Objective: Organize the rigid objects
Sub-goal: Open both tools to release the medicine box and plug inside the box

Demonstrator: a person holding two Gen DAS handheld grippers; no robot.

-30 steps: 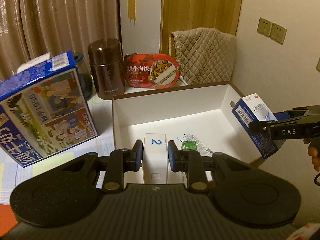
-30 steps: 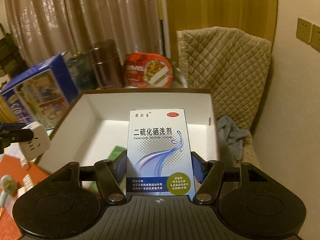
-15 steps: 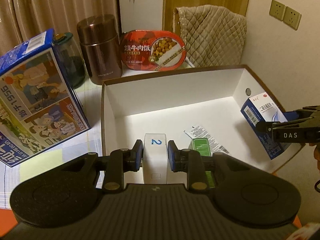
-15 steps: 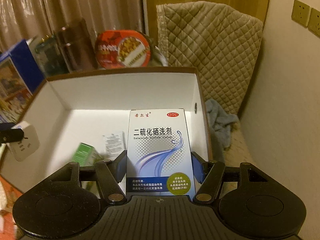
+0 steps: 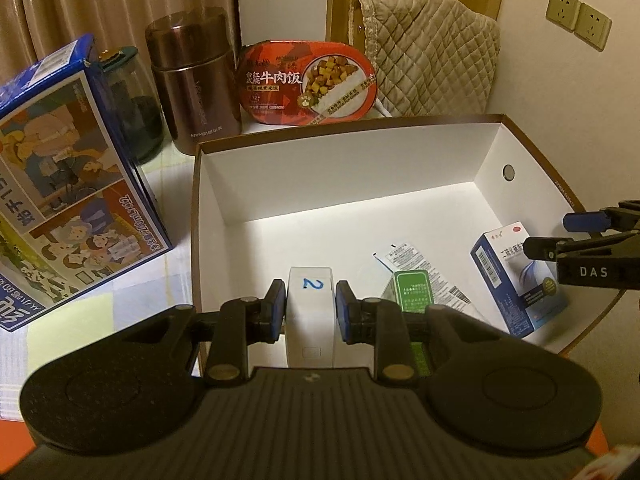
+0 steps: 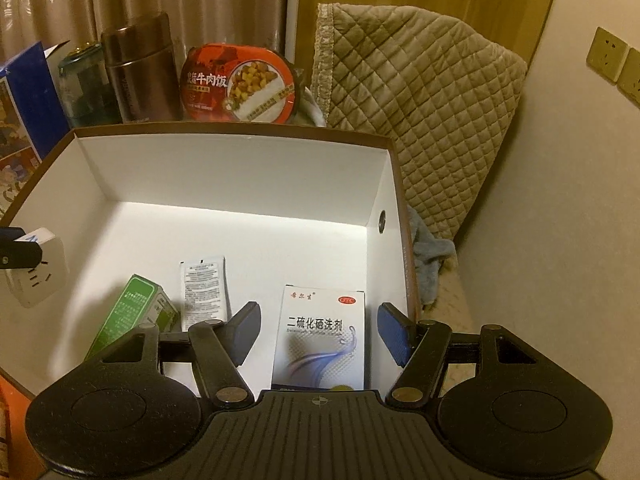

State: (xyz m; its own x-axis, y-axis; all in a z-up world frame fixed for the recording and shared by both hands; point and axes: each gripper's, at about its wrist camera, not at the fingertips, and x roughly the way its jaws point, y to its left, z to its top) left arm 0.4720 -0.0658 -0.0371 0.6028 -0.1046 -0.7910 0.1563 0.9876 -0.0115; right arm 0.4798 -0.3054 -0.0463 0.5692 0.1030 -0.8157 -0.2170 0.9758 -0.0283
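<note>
Beige curtains and wooden panel behind cluttered tabletop. Large brown-rimmed white cardboard box [image 6: 240,168] at centre. Quilted tan cover [image 6: 420,112] at 2 o'clock. Left gripper [image 5: 310,312] clamped on white plug adapter marked "2" [image 5: 310,304], above box's near-left corner. Right gripper [image 6: 320,332] spread wide, blue-and-white medicine carton [image 6: 320,340] loose between pads, touching neither. Green carton [image 6: 132,312] and white sachet [image 6: 204,292] on box floor, 9 o'clock of medicine carton.

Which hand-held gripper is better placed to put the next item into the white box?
Left. The left hand-held gripper is shut on the white plug adapter above the white box. The right hand-held gripper is open, the blue medicine box lying between its fingers.
</note>
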